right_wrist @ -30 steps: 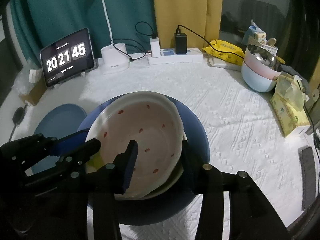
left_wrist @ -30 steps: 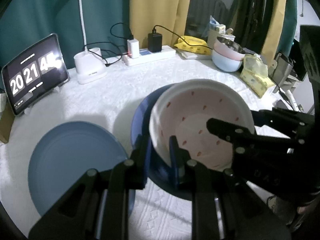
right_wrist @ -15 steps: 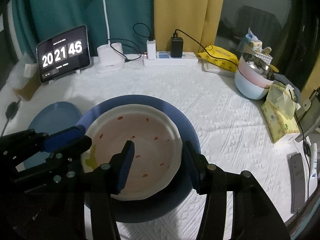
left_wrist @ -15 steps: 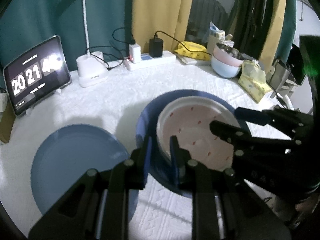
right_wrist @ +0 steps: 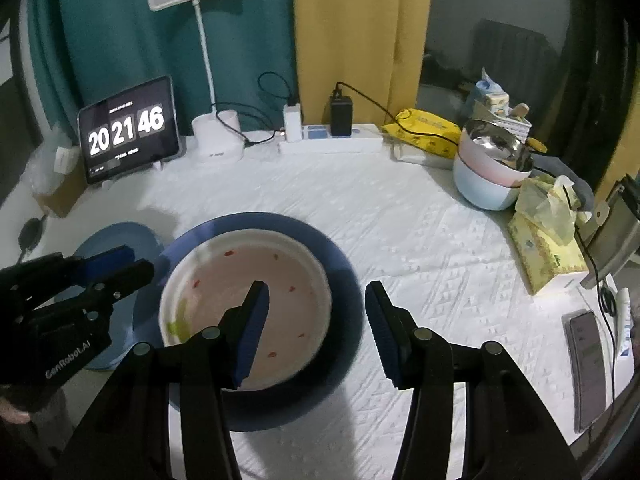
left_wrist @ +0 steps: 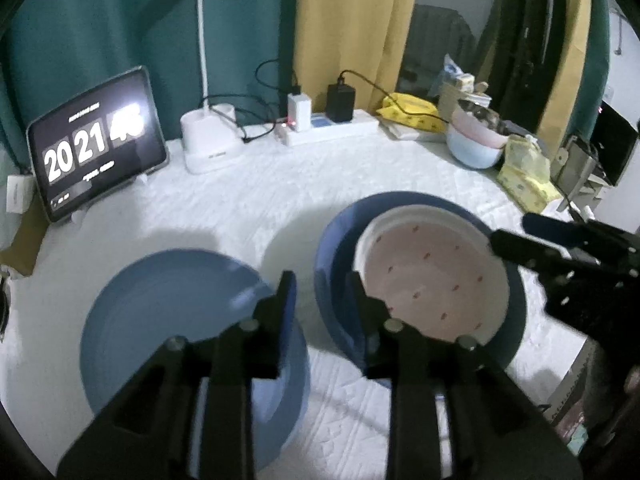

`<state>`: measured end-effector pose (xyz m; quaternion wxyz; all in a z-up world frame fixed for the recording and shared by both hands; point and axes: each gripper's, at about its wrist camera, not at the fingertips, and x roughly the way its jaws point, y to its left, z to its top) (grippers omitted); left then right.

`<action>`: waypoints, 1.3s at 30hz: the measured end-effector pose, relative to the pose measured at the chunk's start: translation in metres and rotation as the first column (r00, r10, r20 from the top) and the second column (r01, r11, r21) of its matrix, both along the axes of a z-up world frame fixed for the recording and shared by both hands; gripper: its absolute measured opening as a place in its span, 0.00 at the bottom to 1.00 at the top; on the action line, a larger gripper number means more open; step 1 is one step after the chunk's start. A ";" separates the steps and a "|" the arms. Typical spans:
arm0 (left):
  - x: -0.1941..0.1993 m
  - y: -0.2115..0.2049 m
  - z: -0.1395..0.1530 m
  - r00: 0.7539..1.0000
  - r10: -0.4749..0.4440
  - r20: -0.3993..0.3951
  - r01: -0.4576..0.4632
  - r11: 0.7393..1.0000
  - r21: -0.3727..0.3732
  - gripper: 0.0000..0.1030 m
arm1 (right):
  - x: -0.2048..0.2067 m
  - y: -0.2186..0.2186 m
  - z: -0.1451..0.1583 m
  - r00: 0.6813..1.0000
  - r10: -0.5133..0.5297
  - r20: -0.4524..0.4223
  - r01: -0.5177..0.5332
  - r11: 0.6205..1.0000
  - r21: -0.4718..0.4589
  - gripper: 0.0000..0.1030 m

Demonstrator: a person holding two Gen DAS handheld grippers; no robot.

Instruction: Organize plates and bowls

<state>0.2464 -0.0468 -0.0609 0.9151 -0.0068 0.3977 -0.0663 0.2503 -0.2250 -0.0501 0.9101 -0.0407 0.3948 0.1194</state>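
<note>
White quilted table cover (right_wrist: 420,240) across whole surface. Teal curtain (right_wrist: 120,40) and yellow curtain (right_wrist: 352,40) at the back.

Dark blue plate (right_wrist: 344,280) near centre, flat on cover. White bowl w/ red specks (right_wrist: 260,280) sitting inside it, upright; green-yellow mark on inner wall, camera-left side in right wrist view. Light blue plate (left_wrist: 168,312) just beside dark plate, camera-left, on cover; touching or apart: can't tell.

Left gripper (left_wrist: 320,292): jaws opening, nothing pinched. Seen through the gap btwn fingers: near-left rim of dark plate and cover; one finger over edge of light blue plate, other in front of bowl's left rim. Pads not pressing on anything.

Right gripper (right_wrist: 316,328): fingers spread, approx. mid-range, empty. Left finger in front of bowl interior, right finger over cover past dark plate's right edge; dark plate's right rim seen in the gap btwn them, no contact seen.

Stacked bowls (right_wrist: 488,172) at far right: pale blue under pink, metal one on top. Yellow tissue pack (right_wrist: 544,248) near them. Tablet (right_wrist: 128,132) back left, clock reading 20 21 46. White desk lamp (right_wrist: 216,136) next to it, then power strip (right_wrist: 332,142) w/ two chargers plugged in. Yellow packet (right_wrist: 428,128) behind strip's right end. Phone (right_wrist: 588,352) at right edge of table.
</note>
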 end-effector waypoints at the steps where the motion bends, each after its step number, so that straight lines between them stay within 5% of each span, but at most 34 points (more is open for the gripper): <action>1: 0.001 0.001 -0.001 1.000 0.004 -0.004 -0.004 1.000 -0.001 0.30 | 0.001 -0.005 -0.001 1.000 -0.006 0.000 0.006 1.000 0.008 0.51; 15: 0.011 -0.002 -0.012 1.000 0.012 -0.028 -0.012 1.000 0.002 0.32 | 0.012 -0.053 -0.018 0.999 -0.025 -0.030 0.029 0.989 0.146 0.51; 39: 0.023 -0.002 -0.025 0.998 -0.017 -0.062 0.020 0.999 0.050 0.32 | 0.029 -0.055 -0.053 0.992 -0.025 -0.126 0.055 0.968 0.244 0.46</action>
